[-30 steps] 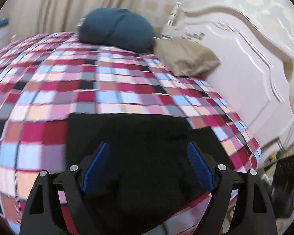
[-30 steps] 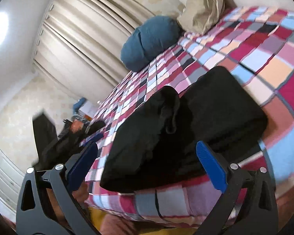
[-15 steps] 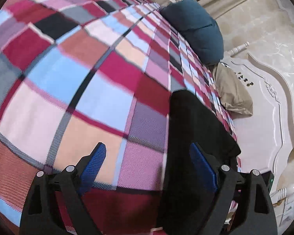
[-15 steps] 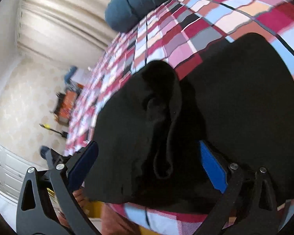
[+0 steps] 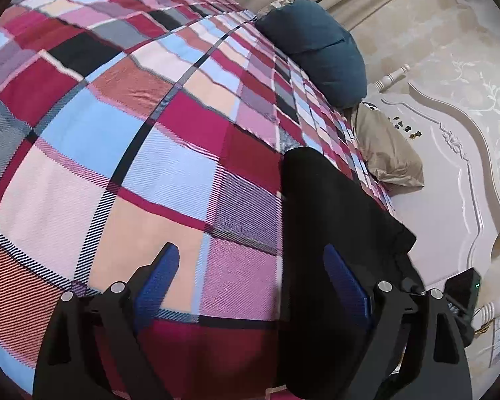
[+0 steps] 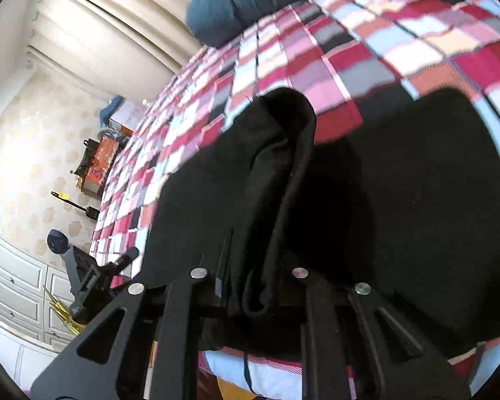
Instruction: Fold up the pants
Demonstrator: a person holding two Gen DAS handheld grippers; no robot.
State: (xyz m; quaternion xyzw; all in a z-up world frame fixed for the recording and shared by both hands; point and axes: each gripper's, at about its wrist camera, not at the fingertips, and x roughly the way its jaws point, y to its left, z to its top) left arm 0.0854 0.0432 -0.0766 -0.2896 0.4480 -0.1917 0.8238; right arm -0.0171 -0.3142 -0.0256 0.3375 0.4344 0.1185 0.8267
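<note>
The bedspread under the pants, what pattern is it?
Bedspread: checked in red, pink, blue and grey; clearest in the left wrist view.

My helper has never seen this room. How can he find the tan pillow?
Look at the plaid bed, at its far end by the white headboard. The tan pillow lies beside the dark blue pillow; it is flatter and beige.

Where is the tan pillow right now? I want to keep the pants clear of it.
In the left wrist view the tan pillow lies at the right, against the white headboard, just below the blue pillow and beyond the black pants.
</note>
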